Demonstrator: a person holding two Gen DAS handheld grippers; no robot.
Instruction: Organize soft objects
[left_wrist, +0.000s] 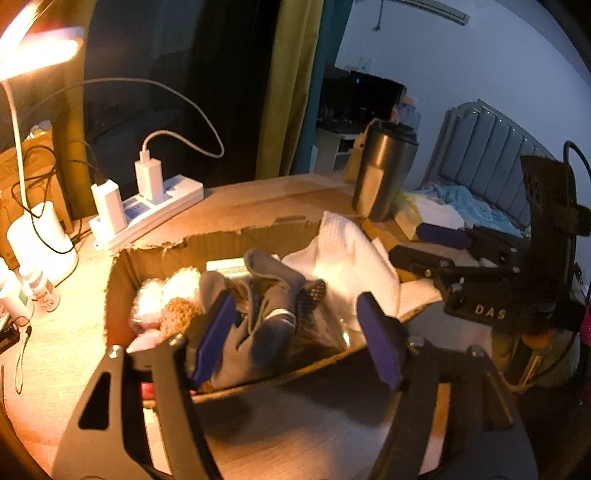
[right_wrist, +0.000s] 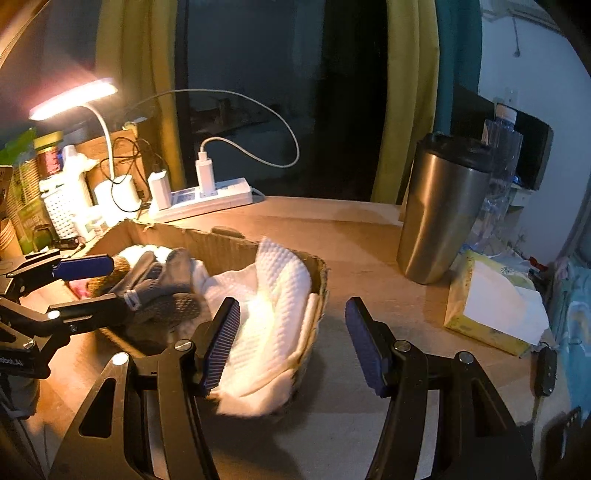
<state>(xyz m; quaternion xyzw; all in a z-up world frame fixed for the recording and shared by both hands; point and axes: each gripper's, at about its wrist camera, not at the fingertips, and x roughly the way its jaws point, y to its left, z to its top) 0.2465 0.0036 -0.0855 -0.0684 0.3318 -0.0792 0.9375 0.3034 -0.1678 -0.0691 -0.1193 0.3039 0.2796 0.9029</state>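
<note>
Both released: left gripper (left_wrist: 295, 332) over grey socks (left_wrist: 269, 306), right gripper (right_wrist: 291, 343) beside white towel (right_wrist: 273, 317) (draped over cardboard box (right_wrist: 317, 269) rim); could slide out.

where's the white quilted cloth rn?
The white quilted cloth sits in the right end of the cardboard box, draped over its near rim, right of the grey socks and just ahead of the open right gripper.
</note>
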